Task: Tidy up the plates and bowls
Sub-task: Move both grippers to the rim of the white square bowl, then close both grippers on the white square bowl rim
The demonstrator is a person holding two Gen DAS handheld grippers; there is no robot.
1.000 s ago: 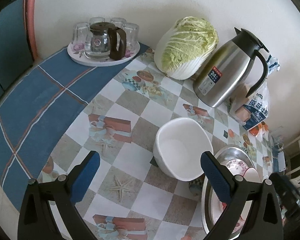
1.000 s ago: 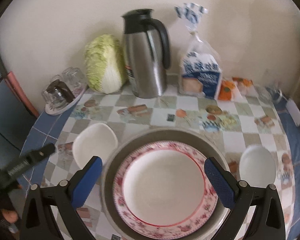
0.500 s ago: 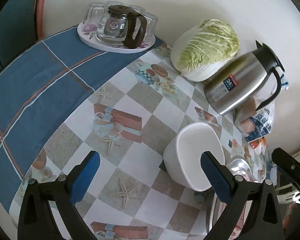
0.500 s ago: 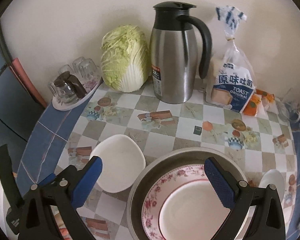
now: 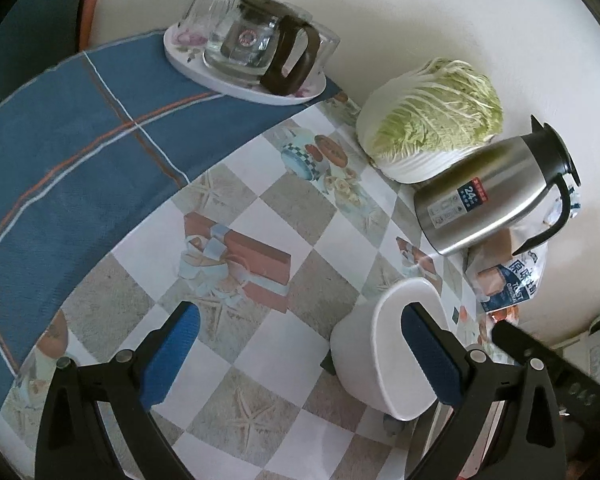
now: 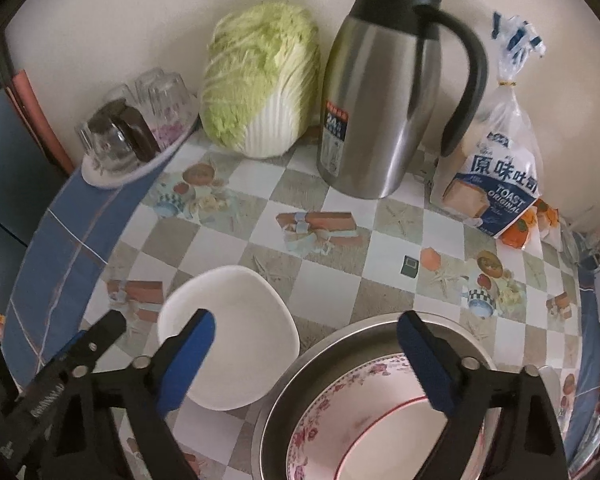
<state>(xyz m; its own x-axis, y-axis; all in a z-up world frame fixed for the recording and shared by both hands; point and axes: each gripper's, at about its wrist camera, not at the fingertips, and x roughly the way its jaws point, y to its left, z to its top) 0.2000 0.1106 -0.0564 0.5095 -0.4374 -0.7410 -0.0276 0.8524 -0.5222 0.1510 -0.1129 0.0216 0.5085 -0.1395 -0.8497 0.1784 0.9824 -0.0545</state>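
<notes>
A white bowl [image 6: 236, 320] stands on the checked tablecloth, left of a steel basin [image 6: 340, 338] that holds a floral-rimmed plate [image 6: 332, 424]. My right gripper [image 6: 304, 360] hovers above the two. One of its fingers is over the bowl and the other over the basin. Its jaws are closing and press on nothing. My left gripper [image 5: 300, 356] is open beside the white bowl [image 5: 352, 364], with its right pad [image 5: 432, 356] over the bowl's mouth. The left gripper [image 6: 60, 368] also shows at the lower left of the right wrist view.
Along the wall stand a tray of glasses with a glass jug [image 5: 256, 48], a cabbage [image 6: 260, 80], a steel thermos jug [image 6: 380, 92] and a bag of toast bread [image 6: 496, 176]. Blue cloth [image 5: 60, 160] covers the table's left edge.
My right gripper has moved left, from above the plate to between the white bowl and the basin, and its jaws have narrowed a little. My left gripper has sunk and rolled closer to the bowl.
</notes>
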